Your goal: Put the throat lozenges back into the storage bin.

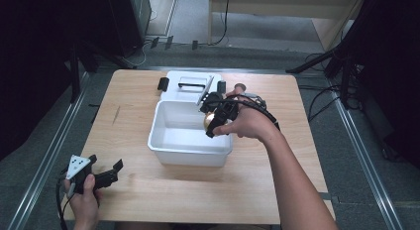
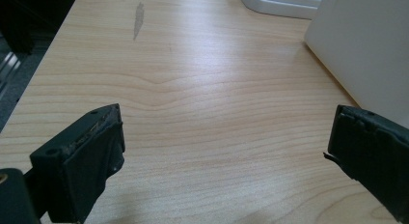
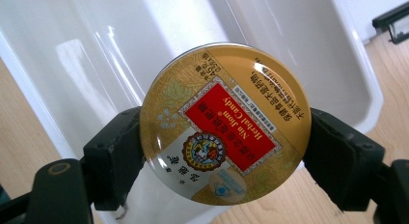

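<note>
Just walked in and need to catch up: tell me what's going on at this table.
A person works with two handheld grippers. The right gripper is shut on a round gold candy tin, holding it over the open white plastic bin in the middle of the wooden table. The bin's lid lies behind it. The left gripper rests open near the table's front left corner, holding nothing.

Tin (image 3: 224, 125) between right tool's (image 1: 216, 122) jaws over bin (image 1: 163, 143); lid (image 1: 190, 86) behind bin.

We identify a lab or recording studio: the wooden bench (image 1: 148, 200) stands on grey carpet (image 1: 356, 155) between metal floor rails (image 1: 44, 165), with black stands (image 1: 322, 61), dark curtains (image 1: 29, 66) and trailing cables (image 1: 322, 103) around it.
</note>
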